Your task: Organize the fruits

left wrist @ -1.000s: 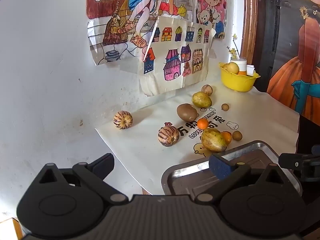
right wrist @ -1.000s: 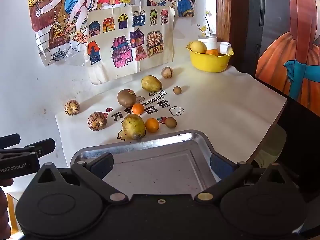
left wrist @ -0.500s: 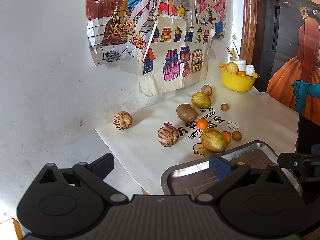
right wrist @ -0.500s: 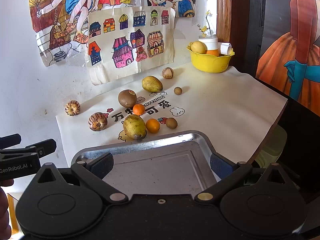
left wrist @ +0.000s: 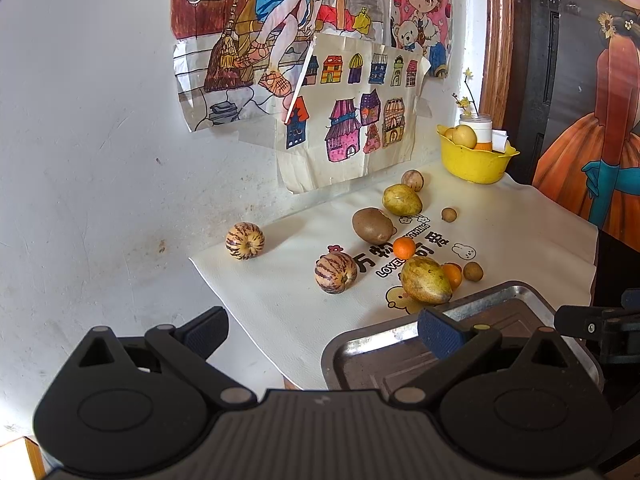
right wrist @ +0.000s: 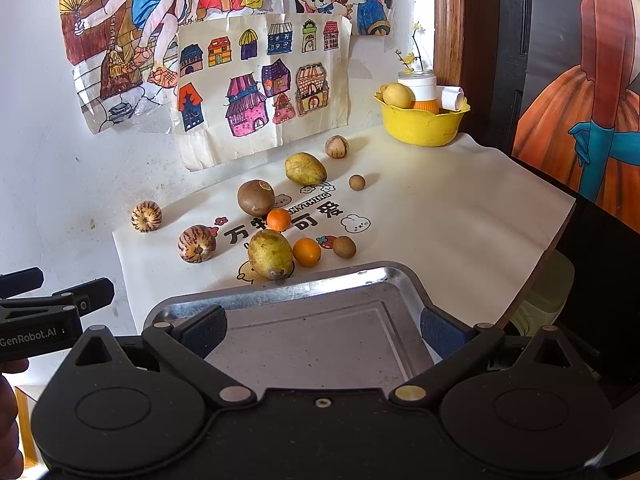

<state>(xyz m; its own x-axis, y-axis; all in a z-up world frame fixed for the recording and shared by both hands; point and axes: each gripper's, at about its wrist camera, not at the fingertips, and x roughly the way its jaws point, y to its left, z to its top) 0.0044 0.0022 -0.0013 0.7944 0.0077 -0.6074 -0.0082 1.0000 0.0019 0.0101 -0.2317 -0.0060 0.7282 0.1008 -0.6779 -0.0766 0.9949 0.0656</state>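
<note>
Both tongs, left and right, are held wide and empty over the tray at lower frame, ready for fruit.

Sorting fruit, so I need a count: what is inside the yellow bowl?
The yellow bowl shows a yellow fruit, a white jar with an orange base and a paper roll. Its wall hides anything lower down.
</note>
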